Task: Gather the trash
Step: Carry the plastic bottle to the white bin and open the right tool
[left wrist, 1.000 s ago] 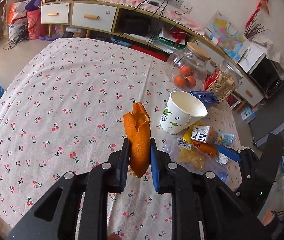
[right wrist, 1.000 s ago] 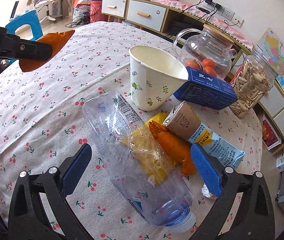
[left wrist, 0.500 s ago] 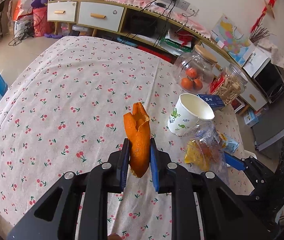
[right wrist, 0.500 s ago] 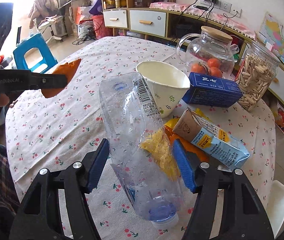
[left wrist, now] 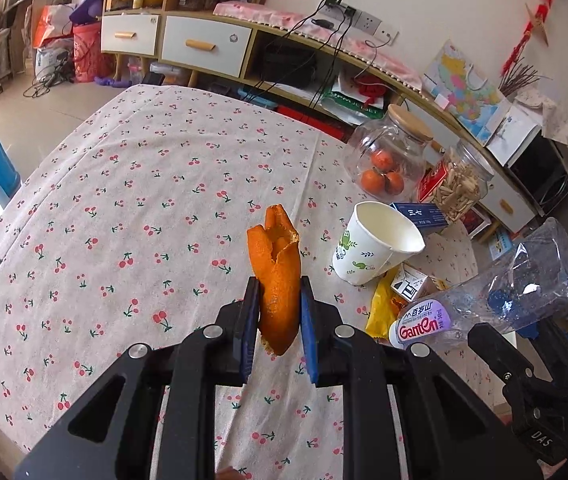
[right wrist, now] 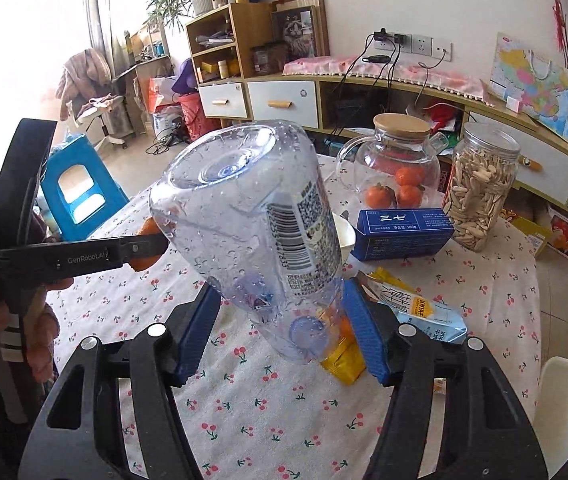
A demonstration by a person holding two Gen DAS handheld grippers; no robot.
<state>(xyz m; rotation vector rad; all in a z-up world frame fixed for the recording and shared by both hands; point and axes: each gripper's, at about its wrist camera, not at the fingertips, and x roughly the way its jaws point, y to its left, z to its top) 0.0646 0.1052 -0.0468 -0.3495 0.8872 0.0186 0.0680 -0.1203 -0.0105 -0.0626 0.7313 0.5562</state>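
Observation:
My left gripper (left wrist: 279, 312) is shut on a curled piece of orange peel (left wrist: 275, 272), held above the cherry-print tablecloth (left wrist: 123, 200). My right gripper (right wrist: 279, 320) is shut on a clear empty plastic water bottle (right wrist: 251, 224), lifted off the table with its base tilted up and its blue cap near the pads. From the left wrist view the same bottle (left wrist: 484, 300) hangs at the right. On the cloth lie a yellow wrapper (right wrist: 342, 360), a small drink carton (right wrist: 424, 308) and a paper cup (left wrist: 376, 248).
A glass jar of oranges (right wrist: 400, 168), a jar of seeds (right wrist: 480, 188) and a blue box (right wrist: 404, 232) stand at the table's far side. A low cabinet (left wrist: 203, 44) runs along the wall. A blue stool (right wrist: 79, 196) is beside the table. A hand (right wrist: 39, 332) holds the left gripper.
The right gripper closed on the bottle and raised it off the table, tipping its base upward. The left gripper kept still with the peel in it.

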